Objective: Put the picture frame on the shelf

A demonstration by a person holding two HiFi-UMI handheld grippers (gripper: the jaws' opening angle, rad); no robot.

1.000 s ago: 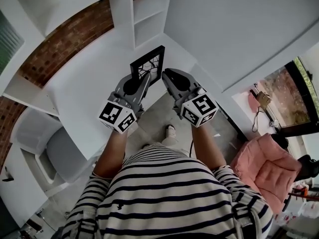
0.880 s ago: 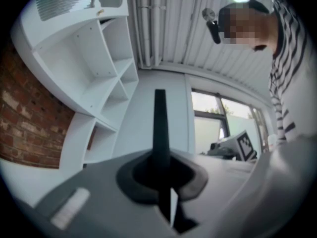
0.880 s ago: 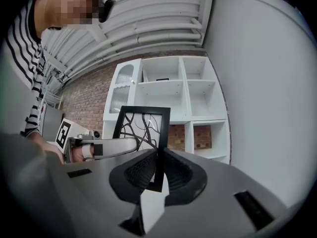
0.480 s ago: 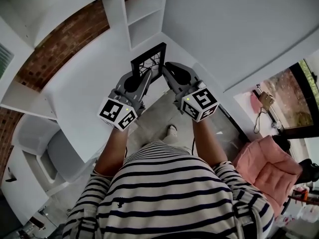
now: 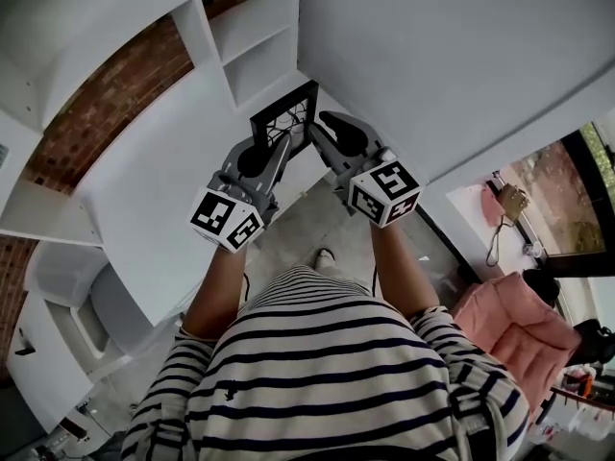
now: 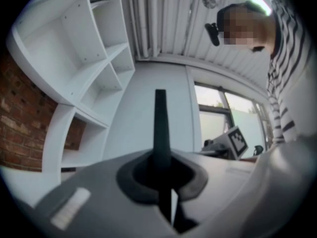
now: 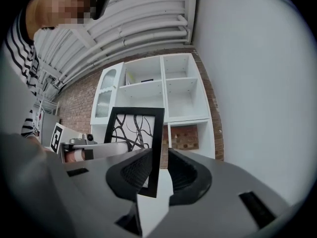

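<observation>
A person in a striped shirt (image 5: pixel 317 373) holds both tools out in front, level with each other.

The left hand-held gripper (image 5: pixel 277 152) is clamped on the picture frame (image 5: pixel 286 118). In its own view the frame shows edge-on as a dark upright bar pinched between the pads.

The right hand-held gripper (image 5: pixel 322 128) is closed narrow on the frame's opposite side rail, which stands between its pads. A thin slit beside the outer pad leaves that contact slightly uncertain.

The frame is black with a branch pattern on white. It stands upright between the two tools, over the far end of the white desk (image 5: pixel 154 190).

Beyond it is a white shelf (image 5: pixel 255 46) with open compartments, set against a brick wall (image 5: pixel 115 94). The frame is near the shelf but not in it.
</observation>
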